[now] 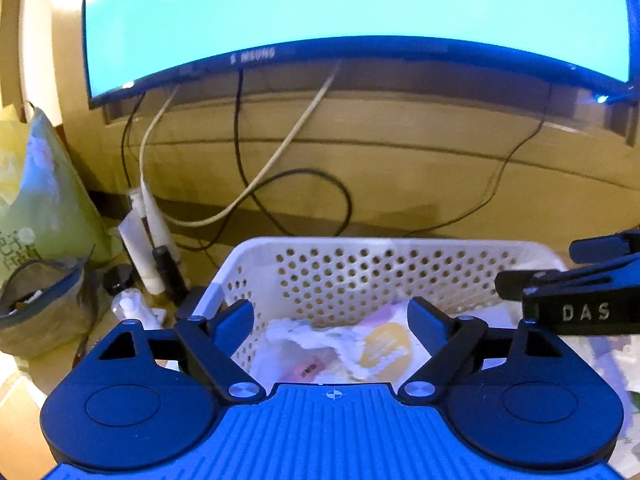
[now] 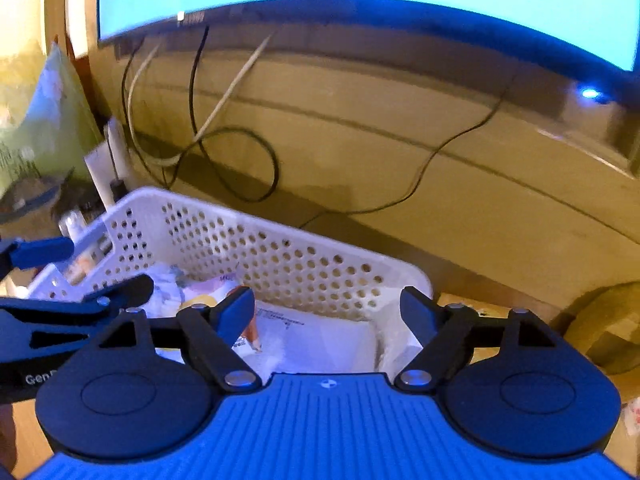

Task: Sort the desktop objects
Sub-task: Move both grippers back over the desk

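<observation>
A white perforated basket (image 1: 360,272) stands on the desk below the monitor; it also shows in the right wrist view (image 2: 256,244). Inside lie crumpled white wrappers and a pink and yellow packet (image 1: 380,344), plus white paper (image 2: 320,340). My left gripper (image 1: 331,312) is open and empty, over the basket's near left part. My right gripper (image 2: 327,308) is open and empty, over the basket's right part. Each gripper shows in the other's view: the right one (image 1: 580,300) at the right edge, the left one (image 2: 60,312) at the left edge.
A lit monitor (image 1: 352,8) hangs above, with cables (image 1: 296,200) trailing down the wall. Left of the basket stand a green bag (image 1: 44,208), a grey pouch (image 1: 44,312), white tubes (image 1: 140,248) and small bottles. A cardboard box (image 2: 600,328) sits at the right.
</observation>
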### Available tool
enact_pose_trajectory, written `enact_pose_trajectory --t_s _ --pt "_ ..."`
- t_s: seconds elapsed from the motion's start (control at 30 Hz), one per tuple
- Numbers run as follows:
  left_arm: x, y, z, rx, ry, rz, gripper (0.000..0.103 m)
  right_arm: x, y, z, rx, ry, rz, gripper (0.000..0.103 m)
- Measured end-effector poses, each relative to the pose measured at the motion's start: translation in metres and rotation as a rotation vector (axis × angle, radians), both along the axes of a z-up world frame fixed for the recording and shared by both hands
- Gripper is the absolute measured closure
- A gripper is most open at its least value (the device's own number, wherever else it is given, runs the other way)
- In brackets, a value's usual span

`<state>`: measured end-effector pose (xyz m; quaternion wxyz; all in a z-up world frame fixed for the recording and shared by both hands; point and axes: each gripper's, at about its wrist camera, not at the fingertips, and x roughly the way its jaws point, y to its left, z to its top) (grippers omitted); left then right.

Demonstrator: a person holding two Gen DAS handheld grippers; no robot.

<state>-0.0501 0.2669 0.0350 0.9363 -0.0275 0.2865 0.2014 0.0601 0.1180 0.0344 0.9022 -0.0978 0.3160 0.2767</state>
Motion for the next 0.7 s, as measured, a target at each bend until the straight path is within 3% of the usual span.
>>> enact_pose_trajectory --t_s 0.13,0.37,0.7 --pt "-0.009 -0.025 0.012 0.007 -0.038 -0.023 0.010 -0.011 -0.039 0.015 0.089 -0.040 -0.019 0.008" --pt "-0.019 -0.086 0.020 -0.003 -0.101 -0.110 0.008 -0.015 -0.140 0.024 0.204 -0.082 -0.100 0.004" --pt "-0.018 -0.196 -0.007 -0.005 -0.092 -0.361 0.008 -0.015 -0.243 -0.041 0.057 0.029 -0.235 0.004"
